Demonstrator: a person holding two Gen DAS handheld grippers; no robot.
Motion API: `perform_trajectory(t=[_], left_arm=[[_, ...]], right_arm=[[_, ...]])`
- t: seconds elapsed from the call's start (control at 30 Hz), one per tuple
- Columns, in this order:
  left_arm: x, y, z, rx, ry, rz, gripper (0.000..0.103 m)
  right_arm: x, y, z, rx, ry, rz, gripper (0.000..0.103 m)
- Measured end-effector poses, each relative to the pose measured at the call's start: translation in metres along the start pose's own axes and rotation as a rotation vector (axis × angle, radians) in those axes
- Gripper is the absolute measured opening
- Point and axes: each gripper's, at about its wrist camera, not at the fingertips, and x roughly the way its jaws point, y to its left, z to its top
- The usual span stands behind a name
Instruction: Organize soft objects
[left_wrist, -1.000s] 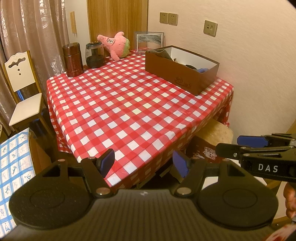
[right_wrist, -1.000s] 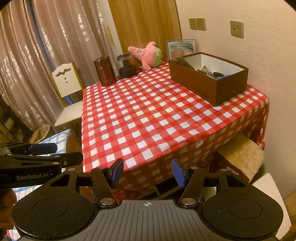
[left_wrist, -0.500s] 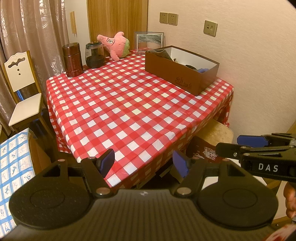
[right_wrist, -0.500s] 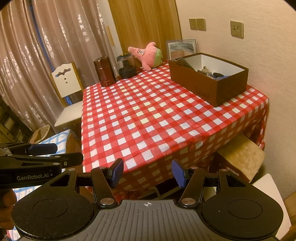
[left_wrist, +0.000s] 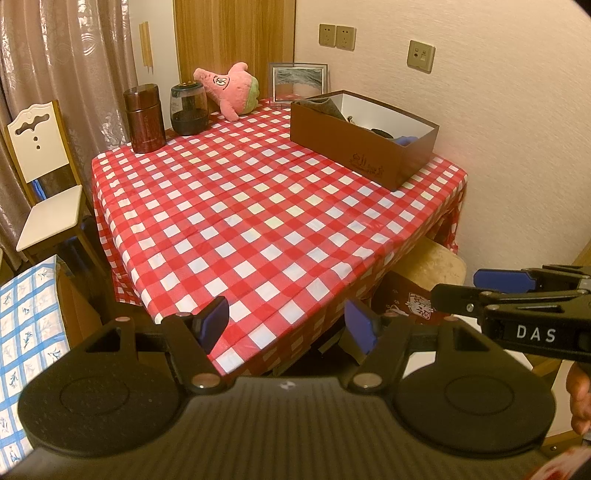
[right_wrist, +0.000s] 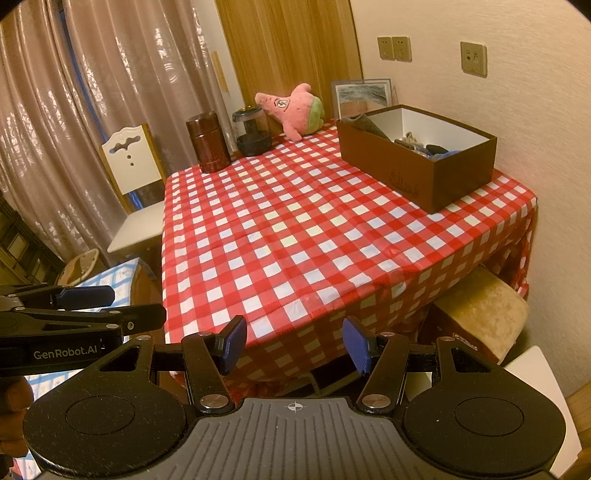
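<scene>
Two grippers hover off the near edge of the table, both spread wide and holding nothing: the left gripper, and the right gripper, whose side reads "DAS" in the left view. The left one's side reads "GenRobot.AI". One pink plush toy lies at the far edge beside two jars. One brown box near the wall holds several soft items, too jumbled to count

Each black gripper has blue pads, silver screws, white lettering.
</scene>
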Motion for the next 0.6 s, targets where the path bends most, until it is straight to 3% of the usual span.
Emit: perform_trajectory(t=[0.6], left_arm=[[0.0003,-0.0008,0.0002,-0.001,-0.001,0.000,0.067]], right_arm=[[0.0002,-0.0008,0.0008,-0.001,0.000,0.000,0.058]])
